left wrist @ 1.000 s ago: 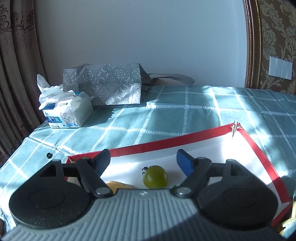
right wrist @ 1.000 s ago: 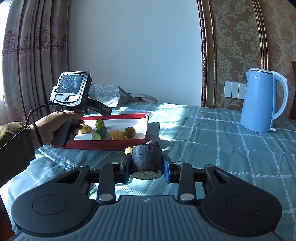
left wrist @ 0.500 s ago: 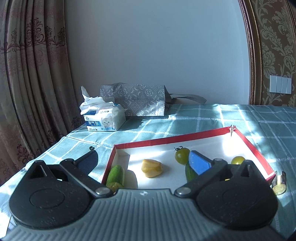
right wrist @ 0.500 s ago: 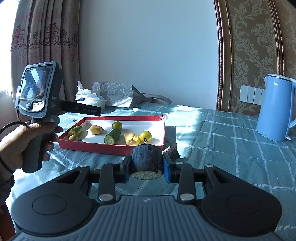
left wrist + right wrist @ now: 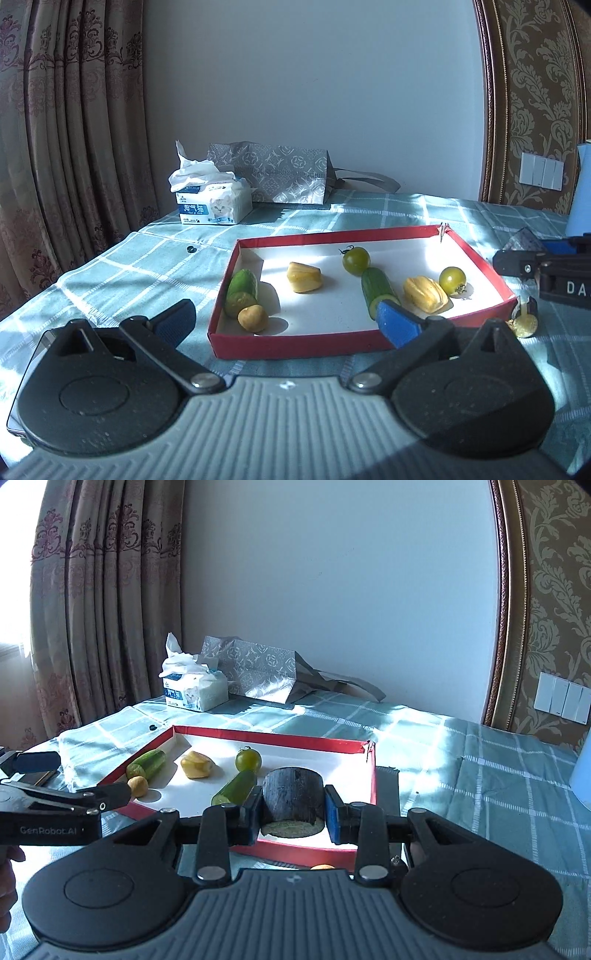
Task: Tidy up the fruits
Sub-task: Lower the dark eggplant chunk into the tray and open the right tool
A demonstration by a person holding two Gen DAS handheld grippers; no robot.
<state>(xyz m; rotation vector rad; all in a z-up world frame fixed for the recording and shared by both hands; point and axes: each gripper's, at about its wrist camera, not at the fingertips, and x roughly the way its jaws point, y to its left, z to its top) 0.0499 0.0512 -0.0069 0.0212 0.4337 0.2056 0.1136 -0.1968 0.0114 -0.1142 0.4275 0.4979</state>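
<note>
The red-rimmed tray (image 5: 295, 349) lies on the bench (image 5: 147, 258), which is covered with a teal checked cloth, and every place below is told from that tray. Inside it, by the left wall, a cucumber half (image 5: 242, 291) touches a small yellow-brown fruit (image 5: 253, 318). Toward the middle sit a yellow chunk (image 5: 303, 277), a green tomato (image 5: 356, 260) and a second cucumber piece (image 5: 376, 290); nearer the right wall lie a ridged yellow piece (image 5: 424, 298) and another green tomato (image 5: 453, 279). The white floor between the left cucumber and the middle pieces is bare.

The left gripper (image 5: 284, 321) hangs low before the tray's near wall, jaws wide apart, holding nothing. The right gripper (image 5: 293, 808) hovers over the tray's near right corner, jaws clamped on a dark cylindrical fruit chunk (image 5: 293, 797) with a pale cut face. Just outside the near right corner lies a dark-skinned scrap (image 5: 524, 320).

Beyond the tray's far left corner stand a tissue pack (image 5: 212, 203) and a grey patterned bag (image 5: 280, 177).
</note>
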